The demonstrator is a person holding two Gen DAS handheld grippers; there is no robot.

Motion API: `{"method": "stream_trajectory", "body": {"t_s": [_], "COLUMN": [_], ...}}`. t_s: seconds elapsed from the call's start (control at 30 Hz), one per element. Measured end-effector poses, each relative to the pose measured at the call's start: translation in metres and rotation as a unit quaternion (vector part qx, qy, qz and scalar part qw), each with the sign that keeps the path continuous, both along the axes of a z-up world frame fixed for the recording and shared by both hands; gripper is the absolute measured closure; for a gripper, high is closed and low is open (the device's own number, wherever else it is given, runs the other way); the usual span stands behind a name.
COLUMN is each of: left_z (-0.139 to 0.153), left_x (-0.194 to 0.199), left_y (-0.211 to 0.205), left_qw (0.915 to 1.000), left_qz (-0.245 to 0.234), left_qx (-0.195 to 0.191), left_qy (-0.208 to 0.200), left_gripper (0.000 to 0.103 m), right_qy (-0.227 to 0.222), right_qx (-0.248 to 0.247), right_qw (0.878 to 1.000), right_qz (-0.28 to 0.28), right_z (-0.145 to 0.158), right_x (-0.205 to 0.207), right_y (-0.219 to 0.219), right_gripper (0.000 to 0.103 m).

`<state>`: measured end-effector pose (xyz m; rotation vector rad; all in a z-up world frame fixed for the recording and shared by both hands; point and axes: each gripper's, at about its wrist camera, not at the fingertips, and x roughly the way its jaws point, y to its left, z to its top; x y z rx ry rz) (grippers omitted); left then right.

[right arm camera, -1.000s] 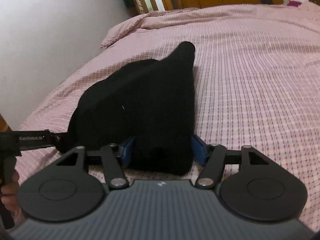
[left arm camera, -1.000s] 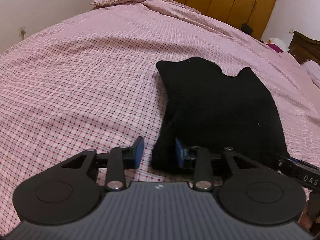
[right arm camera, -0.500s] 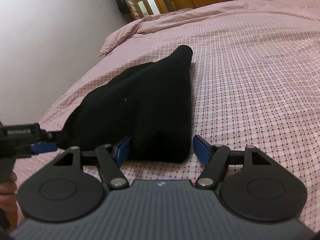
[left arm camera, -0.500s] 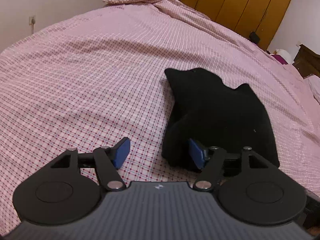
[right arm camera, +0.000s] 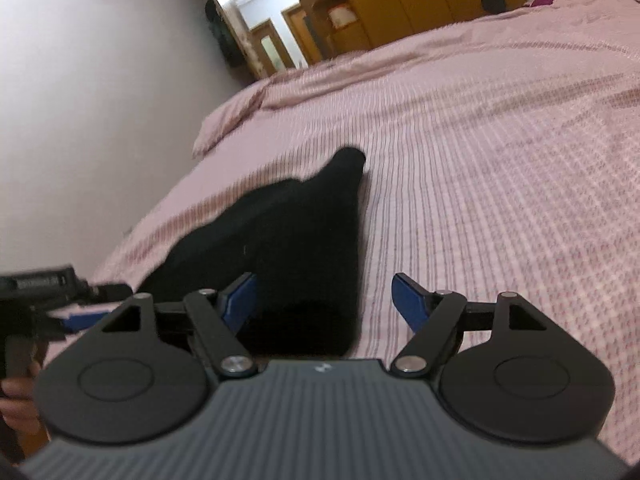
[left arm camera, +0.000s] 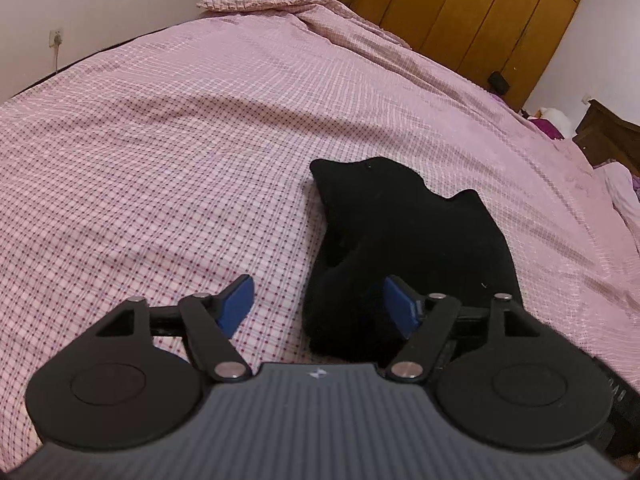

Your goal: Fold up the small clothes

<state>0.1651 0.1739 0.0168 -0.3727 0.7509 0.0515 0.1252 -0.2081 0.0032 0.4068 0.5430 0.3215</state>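
Two grippers, both with jaws opening, neither clamping anything. One black garment (left arm camera: 404,248) lies on the pink checked bedspread (left arm camera: 168,152), lower centre-right in the left wrist view, lower centre-left in the right wrist view (right arm camera: 288,248).

Left gripper (left arm camera: 320,306): blue pads spread wide. Left pad (left arm camera: 236,302) sits over bare bedspread, clear of cloth. Right pad (left arm camera: 400,304) shows against the garment's near edge; touching or just above, cannot tell. The garment's near left corner falls between the pads, but nothing is pinched.

Right gripper (right arm camera: 326,302): pads also wide. Left pad (right arm camera: 240,300) overlaps the black cloth in frame; right pad (right arm camera: 410,300) is over bare bedspread, beside the garment's right edge. Near right corner lies between the pads, unheld. This view is blurred.

Garment: looks doubled over, thick rounded edge nearest the grippers, narrowing to a point toward the upper middle of the right wrist view. Flat on the bed, no part lifted.

Why so placed, my reading: one gripper stands at each near corner, which suits a fold just laid down and let go, with the jaws spreading to free the cloth without dragging it.

Left gripper also shows at the far left edge of the right wrist view (right arm camera: 48,300), with a hand (right arm camera: 16,396) below it. Wardrobe (left arm camera: 472,12) at upper right, away from the work.
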Motion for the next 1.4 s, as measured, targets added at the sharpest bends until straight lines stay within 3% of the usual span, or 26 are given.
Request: {"method": "stream_trajectory", "body": {"t_s": [0.23,0.6,0.83,0.97,1.4], "left_z": [0.008,-0.014,-0.041,-0.051,-0.060], "left_x": [0.014,0.063,0.080,0.084,0.092], "left_y": [-0.004,-0.014,-0.009,-0.005,-0.006], "left_qw": [0.9998,0.9985,0.9974,0.9965,0.9957], "left_qz": [-0.012,-0.053,-0.058,-0.058,-0.069], "left_qx": [0.008,0.008,-0.036,-0.054,-0.059], "left_qy": [-0.016,0.007,0.022,0.024,0.022], "left_gripper": [0.017,0.016,0.012,0.008,0.003], "right_qy": [0.005,0.082,0.116,0.118,0.111], "right_qx": [0.009,0.071,0.092,0.102,0.113], "right_qw": [1.000,0.993,0.987,0.984,0.980], "right_qz": [-0.003,0.044,0.066,0.090,0.119], "right_z": [0.006,-0.008,-0.028,-0.037,-0.047], "right_x": [0.030,0.089,0.114,0.122,0.128], "right_y": [-0.008,-0.006,0.000,0.001,-0.006], "right_gripper": [0.027,0.027,0.026,0.025,0.025]}}
